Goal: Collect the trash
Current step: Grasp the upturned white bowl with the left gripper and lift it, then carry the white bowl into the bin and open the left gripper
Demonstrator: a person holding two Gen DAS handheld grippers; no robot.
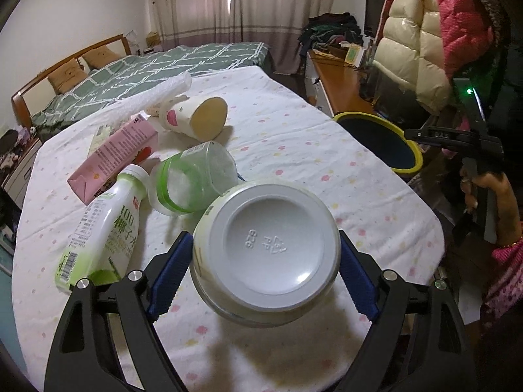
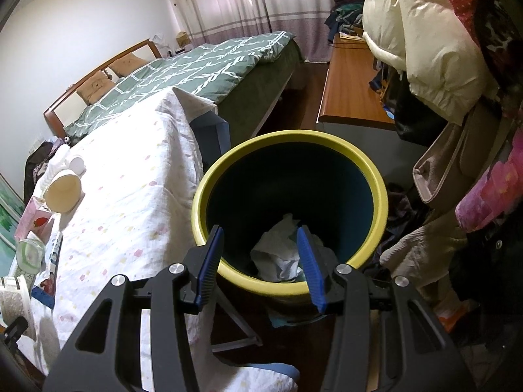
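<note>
The left hand-held gripper (image 1: 265,261) is clenched on a white plastic cup (image 1: 266,254), its blue pads pressing both sides and the cup's base turned toward the camera, lifted above the near part of the bench (image 1: 294,137). The base carries an embossed recycling mark with "PP" and "826". The right hand-held gripper (image 2: 260,261) hangs released, fingers spread with nothing between them, directly over the mouth of the yellow-rimmed bin (image 2: 376,176); crumpled white paper (image 2: 281,251) lies at the bottom. The bin stands just beside the bench's right edge, and the cloth-covered right half of the bench is bare.

Left of the cup lie a white and green bottle (image 1: 104,228) printed "100" above Chinese characters, a clear jar (image 1: 193,179), a pink carton (image 1: 114,153) and a tipped paper cup (image 1: 196,119).
</note>
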